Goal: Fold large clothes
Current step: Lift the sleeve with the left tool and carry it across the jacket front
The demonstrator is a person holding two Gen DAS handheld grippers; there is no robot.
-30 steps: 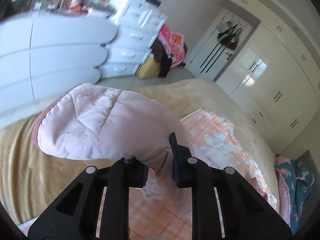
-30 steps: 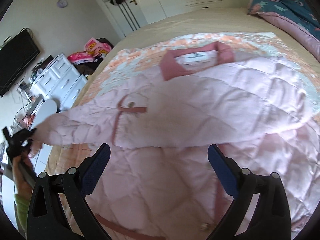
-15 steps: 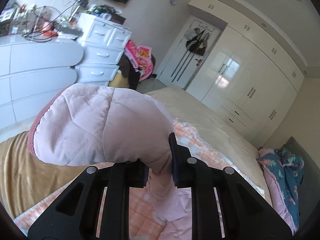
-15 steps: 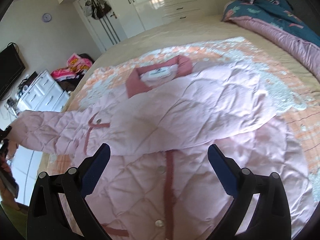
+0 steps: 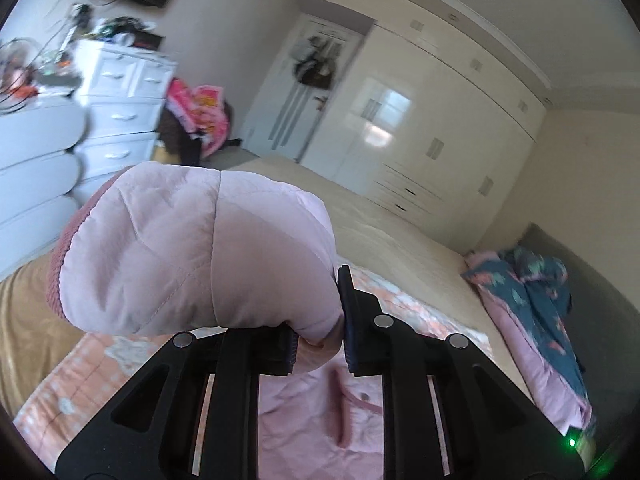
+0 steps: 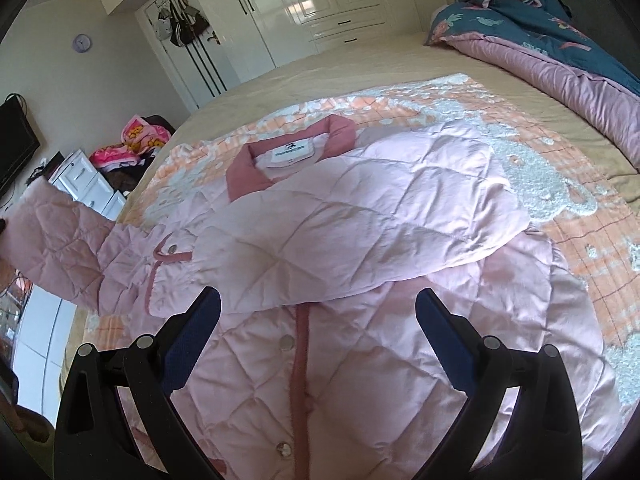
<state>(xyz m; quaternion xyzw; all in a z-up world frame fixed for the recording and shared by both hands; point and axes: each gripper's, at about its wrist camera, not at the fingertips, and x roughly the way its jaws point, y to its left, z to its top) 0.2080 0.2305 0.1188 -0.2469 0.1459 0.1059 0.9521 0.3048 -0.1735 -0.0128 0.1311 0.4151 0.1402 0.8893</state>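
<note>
A pale pink quilted jacket [image 6: 360,240] with a darker pink collar and button placket lies front-up on a peach-and-white patterned blanket [image 6: 560,184], which covers the middle of a wide bed with a beige bedspread [image 6: 360,64]. One sleeve is folded across the chest, lying diagonally over the placket below the collar. The other sleeve [image 5: 192,248] is lifted off the bed at the jacket's side; its cuff end, edged in darker pink, bulges up in front of the left wrist camera.

The left gripper [image 5: 318,328] is pressed together on that raised sleeve, with the quilted fabric pinched between its black fingers and the jacket body visible beneath. The right gripper [image 6: 318,328] hangs above the lower front of the jacket with its blue-padded fingers [image 6: 192,336] spread wide and nothing between them; whether they touch the fabric cannot be told.

At the head of the bed lies a bunched teal floral quilt with a mauve lining [image 6: 560,28]. Beyond the bed stand glossy cream wardrobes [image 6: 320,4], a door hung with bags [image 6: 180,24], and a white chest of drawers [image 5: 120,100] beside a bright pink heap of cloth [image 5: 196,112].
</note>
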